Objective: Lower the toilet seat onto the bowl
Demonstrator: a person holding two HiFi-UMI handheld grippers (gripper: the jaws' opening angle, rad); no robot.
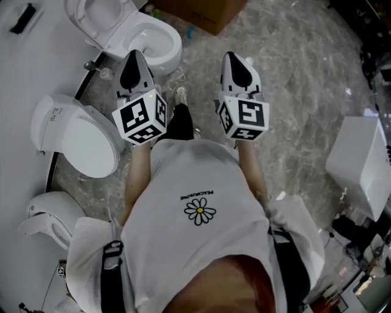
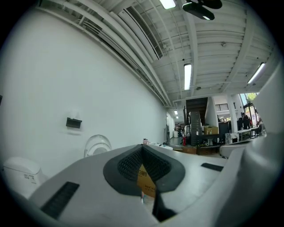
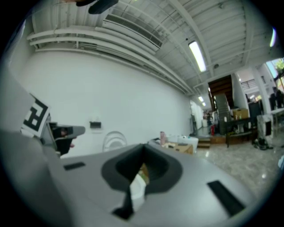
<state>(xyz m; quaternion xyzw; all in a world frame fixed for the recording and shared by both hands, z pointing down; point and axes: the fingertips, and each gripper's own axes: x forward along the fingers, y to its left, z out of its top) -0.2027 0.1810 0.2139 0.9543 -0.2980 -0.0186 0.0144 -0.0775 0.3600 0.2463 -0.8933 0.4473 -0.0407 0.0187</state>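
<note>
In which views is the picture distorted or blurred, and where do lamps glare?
Head view: evenly lit, fairly sharp, the toilet clear. Left gripper view: strong fisheye bending, black corners, ceiling lamp overexposed. Right gripper view: same fisheye, softer focus, near fingers blurred, second lamp glaring.

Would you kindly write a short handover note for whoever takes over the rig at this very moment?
Left hand-held gripper: jaws shut, empty, held level in front of the person.
Right hand-held gripper: jaws shut, empty, held level beside it.
Things: the seat stands raised against the wall behind its open bowl, just ahead of the left hand-held gripper. Neither gripper touches it. The next toilet along the wall has its lid down.
Done: nothing yet.
Left: reach the raised seat, tip it forward and ease it down onto the bowl.
</note>
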